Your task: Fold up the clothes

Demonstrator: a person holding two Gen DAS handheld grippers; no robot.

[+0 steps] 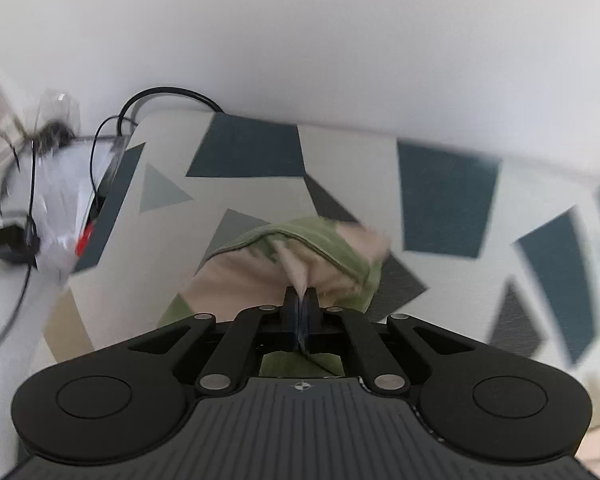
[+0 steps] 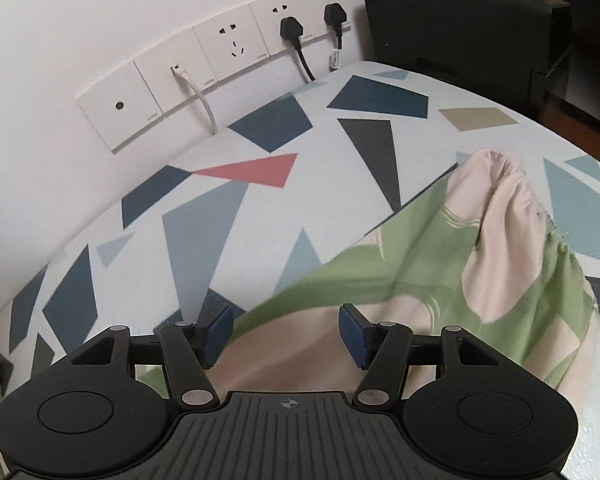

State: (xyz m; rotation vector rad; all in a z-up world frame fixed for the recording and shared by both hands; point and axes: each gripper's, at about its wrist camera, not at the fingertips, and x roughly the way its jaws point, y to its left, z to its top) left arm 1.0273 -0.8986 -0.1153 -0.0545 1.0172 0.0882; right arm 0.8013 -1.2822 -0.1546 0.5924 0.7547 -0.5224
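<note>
Folding is under way on the green-and-cream garment [image 2: 440,280], which lies on the desk [image 2: 228,216] with the geometric-patterned cover, and every place below is given relative to that garment.

Left of the garment, past the desk's left edge in the left wrist view, black cables [image 1: 112,132] and a clear plastic bag [image 1: 56,184] sit well apart from it and play no part here.

On the garment itself, the left claw [image 1: 303,300] has its jaws fully together with a pinched ridge of cream cloth rising between the pads, so it has hold of 1 fold or edge of the fabric. A green hem curls just beyond that pinch.

Further right, in the right wrist view, the right claw [image 2: 286,330] stands about half open above the garment's near part; its blue pads [image 2: 350,330] are apart from the cloth and grip nothing. The gathered elastic edge [image 2: 540,216] of the garment lies beyond it to the right. A row of wall sockets [image 2: 228,56] lines the wall behind.

My reading: this is the grasp stage of 1 fold, with 1 corner secured. The next move calls for the right claw to settle onto a matching edge and close, so both can carry the cloth over evenly; lifting with only 1 grip would likely skew the fold.
</note>
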